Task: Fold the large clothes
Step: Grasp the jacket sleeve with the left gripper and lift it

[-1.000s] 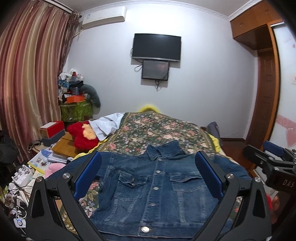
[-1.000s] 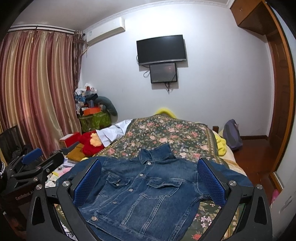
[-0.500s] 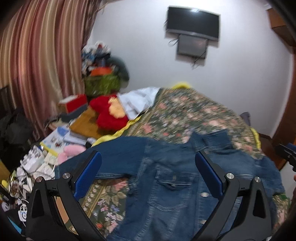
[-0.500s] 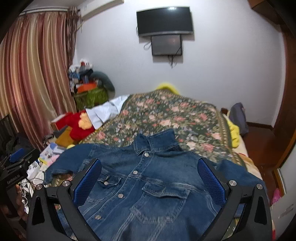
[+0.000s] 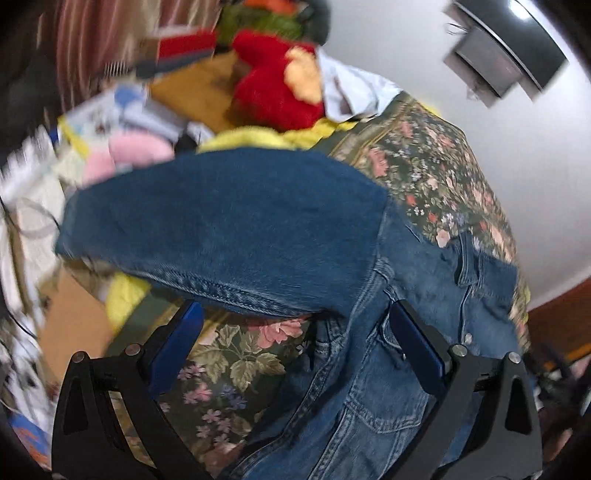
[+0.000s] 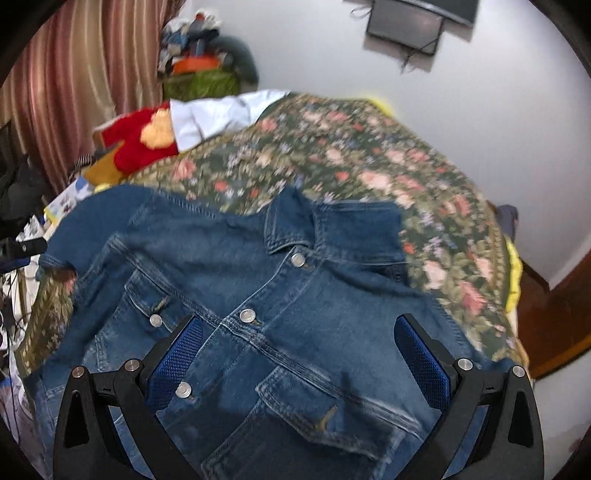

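A blue denim jacket [image 6: 258, 280] lies front up and buttoned on a floral bedspread [image 6: 369, 162], collar toward the far wall. My left gripper [image 5: 295, 332] is open and empty, low over the jacket's left sleeve [image 5: 229, 229], which stretches out to the bed's left edge. My right gripper [image 6: 299, 347] is open and empty, just above the jacket's chest and the right chest pocket [image 6: 332, 406]. The right sleeve is hidden behind the gripper.
A red plush toy [image 6: 144, 140] and a white cloth [image 6: 218, 114] lie at the bed's far left. Boxes, books and a pink item [image 5: 129, 151] clutter the floor to the left. A yellow blanket [image 5: 125, 291] edges the bed. A wall TV [image 6: 413, 18] hangs beyond.
Both grippers dropped and moved forward toward the jacket. The left one swung left over the left sleeve. The right one closed in over the chest. Both stayed open.
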Demonstrator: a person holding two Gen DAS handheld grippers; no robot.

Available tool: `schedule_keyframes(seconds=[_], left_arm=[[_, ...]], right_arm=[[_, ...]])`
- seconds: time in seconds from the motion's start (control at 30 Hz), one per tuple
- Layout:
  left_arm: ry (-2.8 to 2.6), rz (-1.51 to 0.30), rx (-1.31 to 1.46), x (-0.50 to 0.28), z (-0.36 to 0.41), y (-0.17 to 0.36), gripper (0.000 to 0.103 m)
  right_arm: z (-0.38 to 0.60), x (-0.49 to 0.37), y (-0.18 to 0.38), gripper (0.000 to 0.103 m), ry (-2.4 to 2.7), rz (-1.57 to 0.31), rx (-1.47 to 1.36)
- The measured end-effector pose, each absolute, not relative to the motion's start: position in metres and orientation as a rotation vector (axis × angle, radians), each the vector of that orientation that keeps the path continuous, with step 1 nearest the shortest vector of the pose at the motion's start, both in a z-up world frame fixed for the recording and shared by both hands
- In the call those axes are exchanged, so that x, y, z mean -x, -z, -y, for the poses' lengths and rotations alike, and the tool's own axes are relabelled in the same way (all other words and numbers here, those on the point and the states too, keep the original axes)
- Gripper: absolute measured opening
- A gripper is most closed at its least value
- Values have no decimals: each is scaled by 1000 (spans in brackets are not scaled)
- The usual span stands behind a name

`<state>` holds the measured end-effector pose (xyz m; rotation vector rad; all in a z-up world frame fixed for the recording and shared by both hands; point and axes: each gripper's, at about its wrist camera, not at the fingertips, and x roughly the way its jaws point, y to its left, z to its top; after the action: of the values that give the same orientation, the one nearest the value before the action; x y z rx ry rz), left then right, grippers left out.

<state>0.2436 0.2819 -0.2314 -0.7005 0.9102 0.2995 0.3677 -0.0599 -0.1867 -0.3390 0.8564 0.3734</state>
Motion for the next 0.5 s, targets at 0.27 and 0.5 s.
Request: schedule_keyframes(seconds=[0.27,0.5], left_arm=[[-271,-953,875,-268,-309,271,79],[-491,-906,563,-279,-298,244,30]], right_arm=[[57,-417,235,103,-447,-1098,196],[55,-437,269,103,-491,-1270,115]])
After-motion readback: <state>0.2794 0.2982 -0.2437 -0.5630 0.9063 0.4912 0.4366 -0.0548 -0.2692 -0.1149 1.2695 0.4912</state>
